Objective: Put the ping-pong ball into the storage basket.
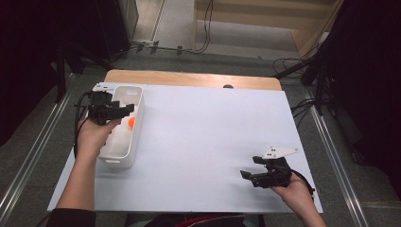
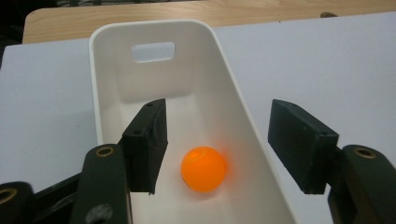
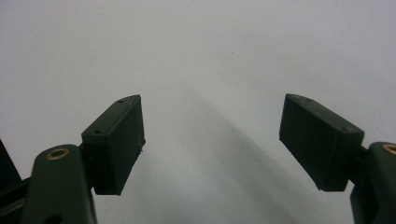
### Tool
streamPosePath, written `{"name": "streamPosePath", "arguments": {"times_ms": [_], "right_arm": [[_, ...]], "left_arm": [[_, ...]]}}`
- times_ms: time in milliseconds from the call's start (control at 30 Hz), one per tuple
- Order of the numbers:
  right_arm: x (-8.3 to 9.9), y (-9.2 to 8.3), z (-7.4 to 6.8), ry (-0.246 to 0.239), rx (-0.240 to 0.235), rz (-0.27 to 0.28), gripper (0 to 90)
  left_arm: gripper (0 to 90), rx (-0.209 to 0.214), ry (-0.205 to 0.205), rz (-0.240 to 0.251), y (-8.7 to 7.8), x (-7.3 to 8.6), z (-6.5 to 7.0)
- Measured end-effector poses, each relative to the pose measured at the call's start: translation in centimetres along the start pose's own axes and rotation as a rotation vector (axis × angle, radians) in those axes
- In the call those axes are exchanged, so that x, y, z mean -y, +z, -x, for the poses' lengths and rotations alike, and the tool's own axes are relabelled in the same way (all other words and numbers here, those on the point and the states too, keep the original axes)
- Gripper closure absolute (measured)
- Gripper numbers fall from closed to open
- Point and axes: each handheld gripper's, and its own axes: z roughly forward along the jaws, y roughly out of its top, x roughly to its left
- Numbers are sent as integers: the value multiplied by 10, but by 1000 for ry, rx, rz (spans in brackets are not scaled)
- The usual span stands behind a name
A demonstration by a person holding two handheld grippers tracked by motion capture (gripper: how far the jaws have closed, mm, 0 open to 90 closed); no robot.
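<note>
My left tool (image 2: 215,140) hung apart above the orange ball (image 2: 204,169), which lay free inside the white bin (image 2: 112,60). My right tool (image 3: 212,140) was apart over the bare tabletop (image 3: 210,56).

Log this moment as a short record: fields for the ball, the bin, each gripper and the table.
ball: orange ball lying on the bin's floor, touching neither pad
bin: white bin, long, open-topped, handle slot in its far end wall, at the table's left edge
left gripper: left gripper over the bin, jaws apart, ball below and between them
right gripper: right gripper jaws apart, nothing between them, low over the bare sheet at the table's right
table: white sheet on a wooden top
</note>
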Motion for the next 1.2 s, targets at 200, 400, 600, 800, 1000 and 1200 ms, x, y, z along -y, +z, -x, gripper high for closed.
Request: {"name": "streamPosePath", "arguments": {"times_ms": [200, 400, 600, 800, 1000, 1200], "right_arm": [[0, 0, 0, -2, -2, 0, 207], [0, 0, 1, -4, -1, 1, 207], [1, 0, 1, -4, 3, 0, 207], [1, 0, 1, 5, -1, 0, 207], [1, -1, 1, 0, 0, 3, 207], [0, -1, 2, -1, 0, 3, 207]], "left_arm": [[361, 18, 10, 11, -6, -5, 3], [325, 53, 19, 18, -12, -8, 7], [324, 89, 45, 19, -15, -10, 14], [324, 126, 72, 30, -19, -13, 27], [324, 162, 94, 34, -22, -14, 36], [324, 190, 120, 26, -22, -13, 45]]}}
